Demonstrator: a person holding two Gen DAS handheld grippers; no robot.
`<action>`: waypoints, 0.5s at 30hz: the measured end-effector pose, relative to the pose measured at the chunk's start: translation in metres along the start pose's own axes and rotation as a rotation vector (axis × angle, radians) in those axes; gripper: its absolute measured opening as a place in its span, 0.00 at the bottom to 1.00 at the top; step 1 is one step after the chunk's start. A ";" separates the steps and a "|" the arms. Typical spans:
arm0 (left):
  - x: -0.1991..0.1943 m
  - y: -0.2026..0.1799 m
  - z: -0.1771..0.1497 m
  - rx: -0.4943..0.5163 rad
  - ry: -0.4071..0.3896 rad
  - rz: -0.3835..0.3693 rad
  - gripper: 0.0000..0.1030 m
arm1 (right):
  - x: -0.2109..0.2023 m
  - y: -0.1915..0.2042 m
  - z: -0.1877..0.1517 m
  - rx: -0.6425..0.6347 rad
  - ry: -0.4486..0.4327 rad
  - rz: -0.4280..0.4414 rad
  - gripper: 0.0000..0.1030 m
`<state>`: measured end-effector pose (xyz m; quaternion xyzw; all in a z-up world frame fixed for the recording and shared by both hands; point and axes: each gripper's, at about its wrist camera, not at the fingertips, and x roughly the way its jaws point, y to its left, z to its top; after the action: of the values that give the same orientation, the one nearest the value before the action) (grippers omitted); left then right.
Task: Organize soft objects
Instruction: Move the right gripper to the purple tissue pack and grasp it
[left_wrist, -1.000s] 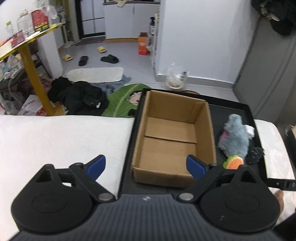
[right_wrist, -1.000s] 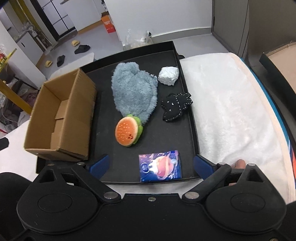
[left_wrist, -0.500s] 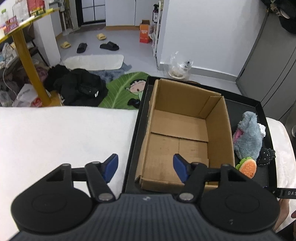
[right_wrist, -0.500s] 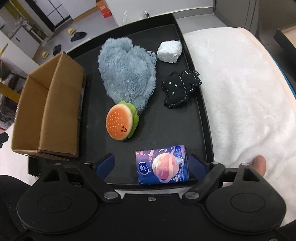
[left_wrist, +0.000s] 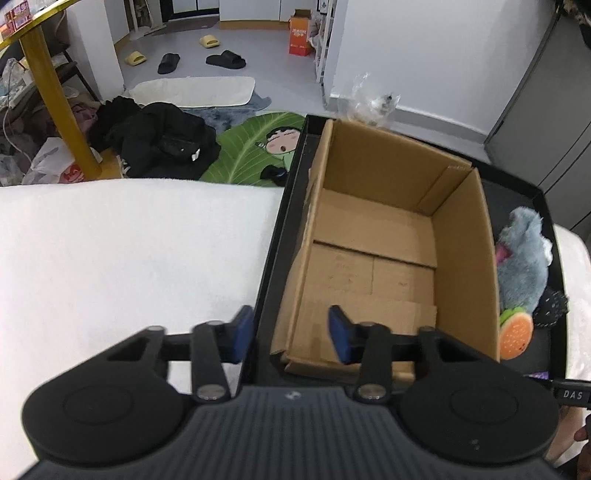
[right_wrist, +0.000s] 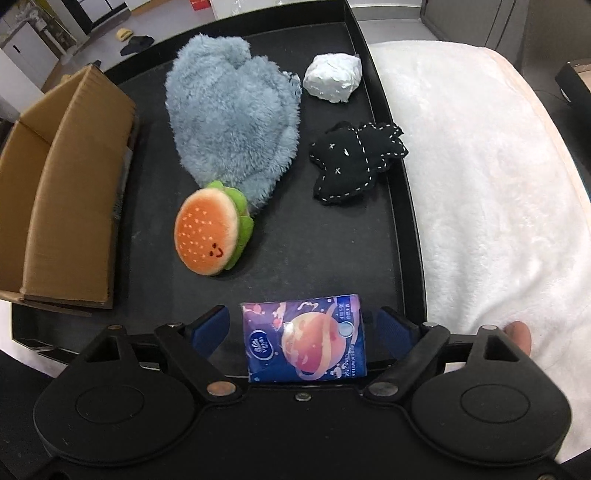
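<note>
Both tongs are staying spread apart: the right gripper (right_wrist: 303, 330) is sitting around the tissue pack (right_wrist: 304, 341), not squeezing it, and the left gripper (left_wrist: 291, 334) is straddling the cardboard box (left_wrist: 373, 258) wall.

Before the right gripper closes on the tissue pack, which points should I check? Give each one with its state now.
1. Right gripper open wide enough: ok.
2. Tissue pack lies between its fingers: ok.
3. Pads touching the pack: not ok, gaps show on both sides.
4. Cardboard box has free room: ok, nothing inside.
5. Burger plush clear of the pack: ok.
6. Left gripper holds nothing: ok, open astride the box's left wall.
</note>
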<state>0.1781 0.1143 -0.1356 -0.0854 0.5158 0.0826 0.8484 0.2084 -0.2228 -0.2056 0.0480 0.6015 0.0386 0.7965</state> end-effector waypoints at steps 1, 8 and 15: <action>0.001 0.000 0.000 -0.002 0.008 0.003 0.27 | 0.001 0.001 -0.001 -0.009 0.003 -0.007 0.83; 0.004 -0.003 -0.003 0.030 0.032 0.016 0.09 | 0.011 0.011 -0.007 -0.060 0.032 -0.045 0.70; -0.003 -0.008 -0.008 0.059 0.019 0.028 0.07 | 0.013 0.017 -0.013 -0.092 0.004 -0.058 0.68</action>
<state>0.1720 0.1049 -0.1361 -0.0537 0.5273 0.0786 0.8443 0.1991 -0.2044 -0.2199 -0.0065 0.6017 0.0432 0.7975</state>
